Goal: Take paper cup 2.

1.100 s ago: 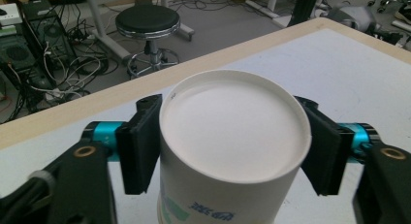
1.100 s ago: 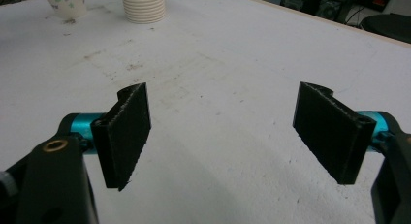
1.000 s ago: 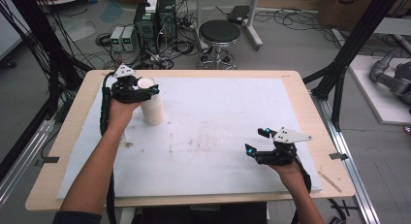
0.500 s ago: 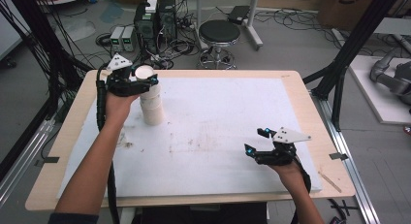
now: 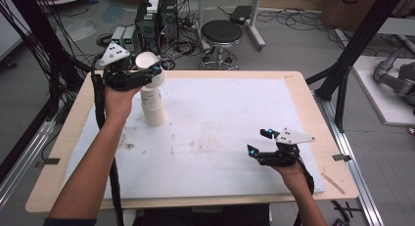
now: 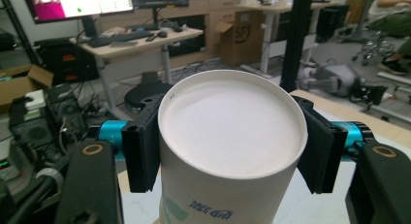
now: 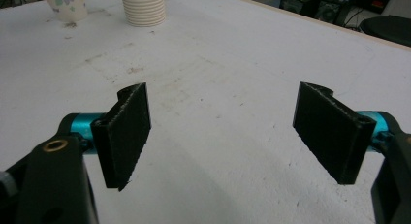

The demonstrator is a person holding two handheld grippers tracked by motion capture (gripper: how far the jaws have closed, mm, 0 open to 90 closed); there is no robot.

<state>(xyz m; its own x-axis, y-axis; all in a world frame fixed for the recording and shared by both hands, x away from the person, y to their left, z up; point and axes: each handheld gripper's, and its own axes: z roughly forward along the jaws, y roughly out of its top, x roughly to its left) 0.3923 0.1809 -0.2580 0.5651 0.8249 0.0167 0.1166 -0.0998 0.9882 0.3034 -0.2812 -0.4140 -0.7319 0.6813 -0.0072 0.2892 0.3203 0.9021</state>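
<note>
Lifted since before, my left gripper (image 5: 147,74) has just been closing, pinching a smooth paper cup (image 5: 147,65) above the ribbed stack (image 5: 152,106) at ten o'clock; my right gripper (image 5: 260,142) stays spread.

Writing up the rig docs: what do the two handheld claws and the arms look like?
Both the left claw and right claw have black bodies, flat black pads, teal collars behind them, brass-coloured pivot rings, and a grey three-cornered plate on top. A black cable trails along the left forearm. Forearms are bare; a dark sleeve edge shows near the left elbow.
</note>
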